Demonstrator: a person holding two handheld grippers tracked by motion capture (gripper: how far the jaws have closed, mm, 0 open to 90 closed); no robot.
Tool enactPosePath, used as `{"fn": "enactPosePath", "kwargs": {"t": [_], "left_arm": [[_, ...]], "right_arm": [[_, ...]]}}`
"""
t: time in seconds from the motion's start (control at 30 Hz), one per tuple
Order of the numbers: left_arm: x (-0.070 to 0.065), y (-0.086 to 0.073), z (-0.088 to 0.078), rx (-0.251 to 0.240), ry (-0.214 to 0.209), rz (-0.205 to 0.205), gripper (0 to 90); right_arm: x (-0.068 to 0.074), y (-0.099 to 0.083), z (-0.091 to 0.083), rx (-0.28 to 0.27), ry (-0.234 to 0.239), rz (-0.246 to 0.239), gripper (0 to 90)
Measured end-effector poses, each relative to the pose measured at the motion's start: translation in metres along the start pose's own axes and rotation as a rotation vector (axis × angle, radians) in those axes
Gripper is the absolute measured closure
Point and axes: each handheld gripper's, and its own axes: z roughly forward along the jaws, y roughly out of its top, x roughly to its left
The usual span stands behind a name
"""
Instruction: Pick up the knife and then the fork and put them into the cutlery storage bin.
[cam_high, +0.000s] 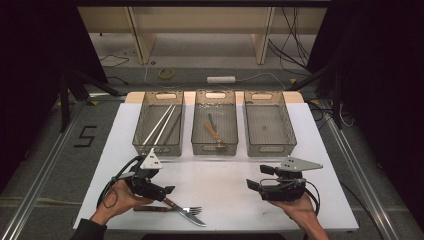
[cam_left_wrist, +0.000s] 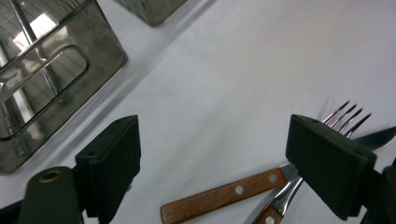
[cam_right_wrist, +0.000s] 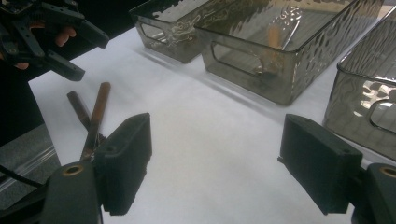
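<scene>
My left gripper (cam_high: 167, 192) hovers lower left of the frame, jaws wide, just above the fork (cam_high: 187, 210) and knife (cam_high: 186, 212). My right gripper (cam_high: 256, 178), lower right, jaws wide, holds nothing.

1. The left black two-jaw gripper (cam_high: 161, 191) is held in the person's left hand (cam_high: 121, 196), low at the near left of the high view, its jaws pointed rightward.
2. Its jaws are seen spread wide apart in the left gripper view, with nothing clasped between them.
3. The right black two-jaw gripper (cam_high: 259, 178) is held in the person's right hand (cam_high: 300, 206), at the near right, its jaws pointed leftward.
4. Its jaws are likewise seen parted wide in the right gripper view, nothing gripped.
5. Both forearms are brought in from the bottom edge.
</scene>
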Motion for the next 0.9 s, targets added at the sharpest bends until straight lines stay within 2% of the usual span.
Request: {"fn": "enactPosePath", "kwargs": {"t": [0.1, 0.23, 0.47, 0.7, 0.9], "left_arm": [[-0.001, 0.001, 0.003, 0.036, -0.020, 0.028, 18.8], [0.000, 0.001, 0.006, 0.104, -0.032, 0.099, 21.1], [-0.003, -0.004, 0.012, 0.184, -0.053, 0.177, 26.6], [0.002, -0.007, 0.020, 0.198, -0.053, 0.158, 39.0], [0.007, -0.008, 0.027, 0.206, -0.030, 0.122, 62.8]], "right_arm": [[0.000, 0.000, 0.000, -0.001, 0.000, -0.001, 25.8], [0.001, 0.000, 0.001, 0.005, -0.002, -0.004, 25.9], [0.004, 0.001, 0.003, 0.014, 0.002, -0.014, 25.9], [0.004, 0.001, 0.004, 0.022, 0.002, -0.019, 26.1], [0.004, 0.000, 0.004, 0.022, 0.002, -0.019, 26.2]]}}
